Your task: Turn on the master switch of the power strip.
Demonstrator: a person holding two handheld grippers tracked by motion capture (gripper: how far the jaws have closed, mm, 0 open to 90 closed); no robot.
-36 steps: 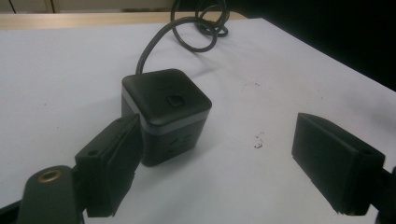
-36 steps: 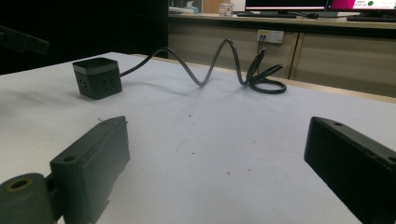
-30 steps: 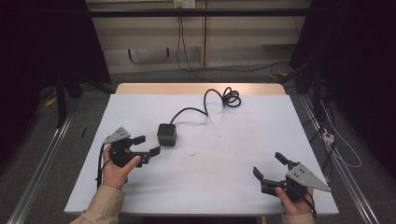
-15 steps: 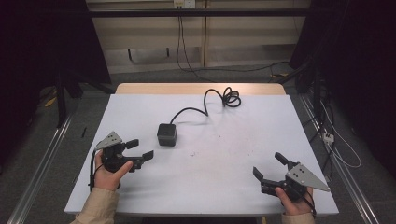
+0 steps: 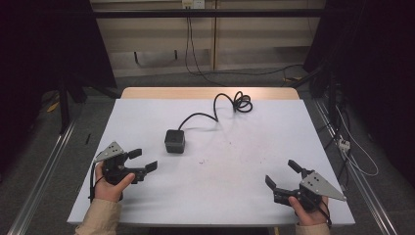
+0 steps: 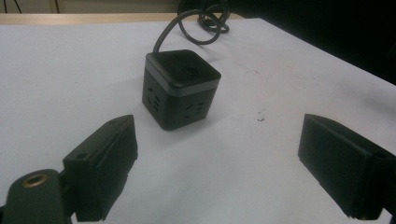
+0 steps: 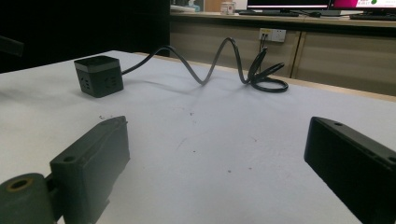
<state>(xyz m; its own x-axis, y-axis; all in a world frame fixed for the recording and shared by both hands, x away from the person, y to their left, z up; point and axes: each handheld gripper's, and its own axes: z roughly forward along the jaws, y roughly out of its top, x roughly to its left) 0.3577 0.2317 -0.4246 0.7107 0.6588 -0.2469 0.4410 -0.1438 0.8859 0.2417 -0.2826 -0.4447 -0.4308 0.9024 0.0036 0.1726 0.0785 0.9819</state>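
The cube socket (image 5: 174, 141) is left standing mid-table with its cord (image 5: 230, 104) coiled behind, while the left gripper (image 5: 139, 160) and right gripper (image 5: 284, 173) are held spread and empty, presumably for an unobstructed approach.

White table (image 5: 235, 196) with small dark specks. Wall socket (image 7: 271, 34) and monitors (image 7: 322, 4) behind. Metal floor rails (image 5: 39, 171) beside table.

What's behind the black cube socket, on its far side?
Its black cable runs back from the cube socket to a loose coil near the table's far edge. The cable's joint with the cube is hidden.
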